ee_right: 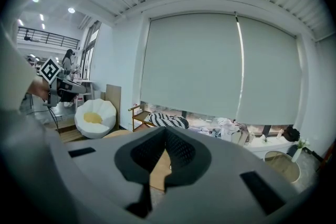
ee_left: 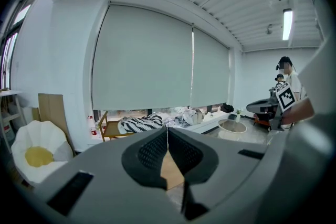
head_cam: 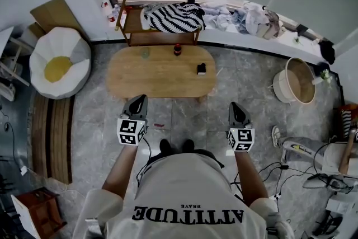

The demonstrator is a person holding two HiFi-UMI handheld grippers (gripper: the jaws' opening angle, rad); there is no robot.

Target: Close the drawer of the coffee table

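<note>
Hovering 6 o'clock of oval light-wood coffee table [head_cam: 161, 72], left gripper [head_cam: 140, 98] and right gripper [head_cam: 233, 105] both pinched together, empty; only head view shows small black box [head_cam: 201, 69] on tabletop.

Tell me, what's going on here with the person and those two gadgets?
A person stands facing a low wooden coffee table, holding a two-jaw gripper in each hand. The left gripper and right gripper both have their jaws shut on nothing and hang short of the table. A small bottle, a glass and a dark little object sit on top. The drawer cannot be made out.
</note>
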